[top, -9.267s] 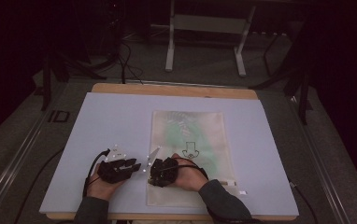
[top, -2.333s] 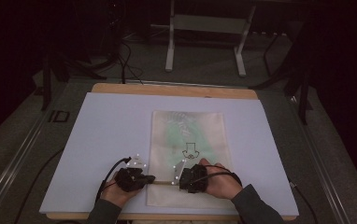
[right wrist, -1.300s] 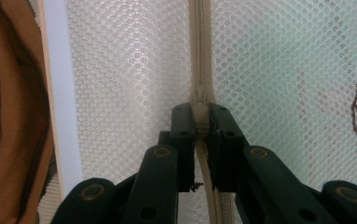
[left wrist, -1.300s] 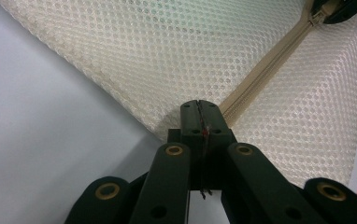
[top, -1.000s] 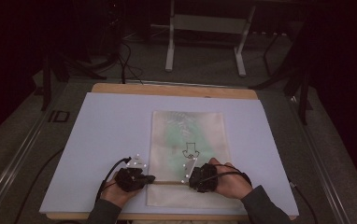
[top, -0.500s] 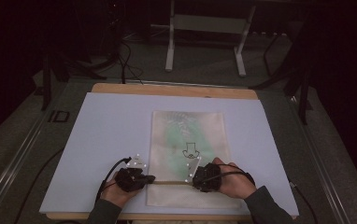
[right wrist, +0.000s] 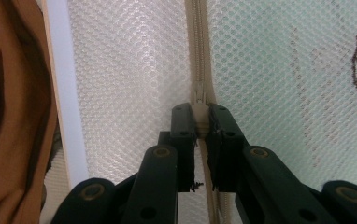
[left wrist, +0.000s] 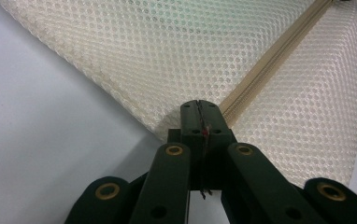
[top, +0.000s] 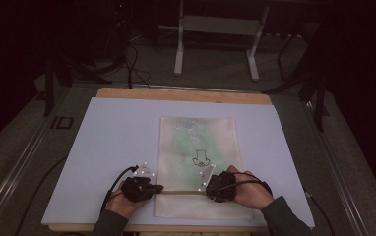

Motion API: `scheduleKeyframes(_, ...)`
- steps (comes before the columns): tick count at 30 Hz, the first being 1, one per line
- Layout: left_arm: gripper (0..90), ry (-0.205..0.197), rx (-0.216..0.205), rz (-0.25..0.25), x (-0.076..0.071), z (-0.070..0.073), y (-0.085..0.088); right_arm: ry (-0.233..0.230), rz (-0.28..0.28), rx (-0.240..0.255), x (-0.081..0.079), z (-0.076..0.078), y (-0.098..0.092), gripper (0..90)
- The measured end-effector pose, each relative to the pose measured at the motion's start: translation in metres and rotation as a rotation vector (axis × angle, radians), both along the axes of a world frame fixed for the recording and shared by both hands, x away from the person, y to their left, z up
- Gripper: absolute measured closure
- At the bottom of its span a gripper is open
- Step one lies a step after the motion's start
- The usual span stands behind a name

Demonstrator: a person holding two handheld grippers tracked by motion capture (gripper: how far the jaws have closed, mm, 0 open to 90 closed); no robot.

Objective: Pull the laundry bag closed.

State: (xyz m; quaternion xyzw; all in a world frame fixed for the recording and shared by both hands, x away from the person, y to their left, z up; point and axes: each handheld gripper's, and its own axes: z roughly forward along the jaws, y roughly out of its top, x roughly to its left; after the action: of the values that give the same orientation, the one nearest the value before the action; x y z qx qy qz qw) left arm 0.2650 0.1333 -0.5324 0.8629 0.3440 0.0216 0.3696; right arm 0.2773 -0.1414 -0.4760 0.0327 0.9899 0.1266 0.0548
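Note:
A white mesh bag (top: 198,142) lies flat on the pale mat (top: 117,132), with a beige zipper (top: 181,191) running across its near end. My left gripper (top: 157,188) is shut on the bag's left edge at the end of the zipper; in the left gripper view the jaws (left wrist: 199,105) pinch the mesh (left wrist: 167,56) beside the zipper (left wrist: 270,60). Farther right on the zipper, my right gripper (top: 208,189) is shut on the zipper pull (right wrist: 199,95); its jaws (right wrist: 200,114) clamp the pull from both sides.
A small black drawing (top: 199,159) marks the bag just beyond the zipper. The mat covers a wooden table (top: 176,93) whose front edge (top: 176,228) lies right under my hands. A metal stand (top: 215,29) and cables (top: 127,59) are on the floor behind.
My right gripper has slid to the right along the zipper, away from the left gripper. The left gripper has kept its hold at the bag's left edge.

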Motion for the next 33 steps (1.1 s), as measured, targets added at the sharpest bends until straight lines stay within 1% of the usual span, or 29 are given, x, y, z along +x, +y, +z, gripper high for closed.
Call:
scheduleKeyframes(1,89.6,-0.001,0.001,0.0,0.0,0.0,0.0,-0.002,-0.001,-0.007,0.0,-0.001,-0.001,82.3)
scheduleKeyframes(4,89.6,0.0,0.0,-0.001,0.0,0.0,0.0,0.006,-0.007,0.001,0.001,-0.003,-0.003,82.4)
scheduleKeyframes(5,89.6,0.001,0.0,0.0,0.0,0.0,0.0,0.002,-0.008,-0.011,0.001,-0.003,-0.004,82.4)
scheduleKeyframes(8,89.6,0.0,0.002,0.0,0.0,0.0,0.0,0.004,-0.01,0.002,0.0,-0.002,-0.005,82.3)
scheduleKeyframes(10,89.6,0.0,0.0,0.0,0.0,0.0,0.0,-0.003,-0.009,-0.007,0.0,-0.002,-0.006,82.3)
scheduleKeyframes(11,89.6,0.0,-0.001,0.0,0.0,0.0,0.0,0.006,-0.019,0.004,0.0,-0.003,-0.008,82.3)
scheduleKeyframes(12,89.6,0.0,-0.001,0.0,0.0,0.0,0.0,0.008,-0.016,0.012,0.001,-0.003,-0.009,82.3)
scheduleKeyframes(15,89.6,0.0,-0.001,0.0,0.0,0.0,0.0,0.006,-0.023,-0.005,0.0,-0.004,-0.01,82.3)
scheduleKeyframes(16,89.6,0.0,0.0,0.0,0.0,0.0,0.0,0.011,-0.024,0.002,0.001,-0.004,-0.012,82.3)
scheduleKeyframes(18,89.6,0.001,0.0,0.001,0.0,0.0,0.0,0.004,-0.028,-0.007,0.001,-0.003,-0.014,82.3)
scheduleKeyframes(29,89.6,0.002,0.0,0.001,0.0,0.0,0.0,0.012,-0.054,-0.009,0.001,-0.005,-0.029,82.3)
scheduleKeyframes(33,89.6,0.001,0.0,0.0,0.0,0.0,0.0,0.007,-0.059,-0.012,0.001,-0.005,-0.033,82.3)
